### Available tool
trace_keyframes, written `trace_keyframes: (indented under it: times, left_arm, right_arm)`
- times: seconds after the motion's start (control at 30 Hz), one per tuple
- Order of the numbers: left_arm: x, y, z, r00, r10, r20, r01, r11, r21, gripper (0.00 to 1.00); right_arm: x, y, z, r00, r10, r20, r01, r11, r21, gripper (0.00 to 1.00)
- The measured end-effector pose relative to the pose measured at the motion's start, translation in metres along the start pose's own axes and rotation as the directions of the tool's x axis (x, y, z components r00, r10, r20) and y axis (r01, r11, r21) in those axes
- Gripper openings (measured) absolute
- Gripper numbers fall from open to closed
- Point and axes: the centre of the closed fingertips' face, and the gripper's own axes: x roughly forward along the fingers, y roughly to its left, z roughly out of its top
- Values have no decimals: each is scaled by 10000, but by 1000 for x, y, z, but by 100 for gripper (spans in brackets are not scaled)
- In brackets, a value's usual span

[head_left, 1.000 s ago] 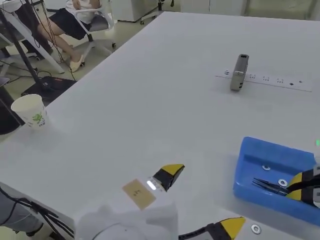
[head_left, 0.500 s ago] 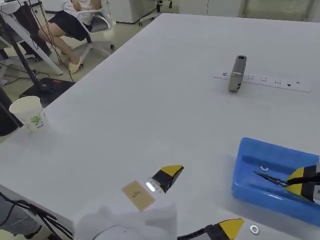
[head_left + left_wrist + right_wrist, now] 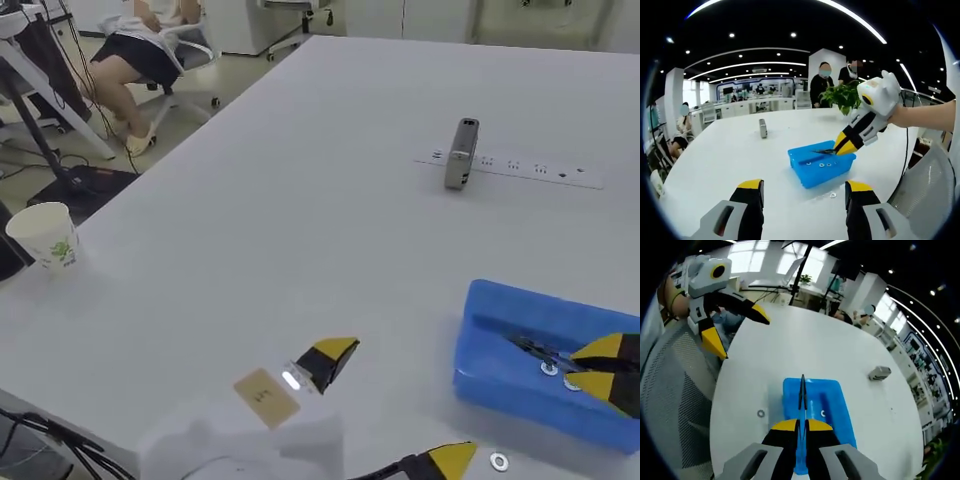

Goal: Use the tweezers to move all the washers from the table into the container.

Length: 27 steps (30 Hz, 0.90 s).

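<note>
Beside the container (image 3: pixel 500 388) near the bench edge, we risk flicking the washer (image 3: pixel 498 462) off; right gripper (image 3: pixel 592 364) clamps tweezers (image 3: pixel 535 349), left gripper (image 3: pixel 392 405) spread, empty.

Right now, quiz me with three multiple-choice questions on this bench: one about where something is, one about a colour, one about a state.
1. Where is the stray washer?
A) on the floor
B) on the table, just outside the container
C) on a chair seat

2. What colour is the container?
A) red
B) green
C) blue

3. What is the right gripper doing?
A) shut on the tweezers
B) open and empty
C) shut on a washer

Answers:
1 B: it lies on the white tabletop beside the container.
2 C: its walls and floor are blue.
3 A: its fingers pinch the tweezers, whose tips reach over the container.
</note>
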Motion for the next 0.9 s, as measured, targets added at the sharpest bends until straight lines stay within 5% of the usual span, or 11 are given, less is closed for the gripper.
trace_keyframes:
  times: [0.27, 0.9]
  left_arm:
    - [0, -2, 0, 9999, -108, -27, 108, 9999, 83, 65]
    - [1, -3, -1, 9999, -112, -73, 113, 9999, 97, 65]
  right_arm:
    - [14, 43, -11, 9952, 919, -339, -925, 9956, -174, 1]
    - [43, 82, -34, 9694, 2351, -709, -2345, 9720, 167, 2]
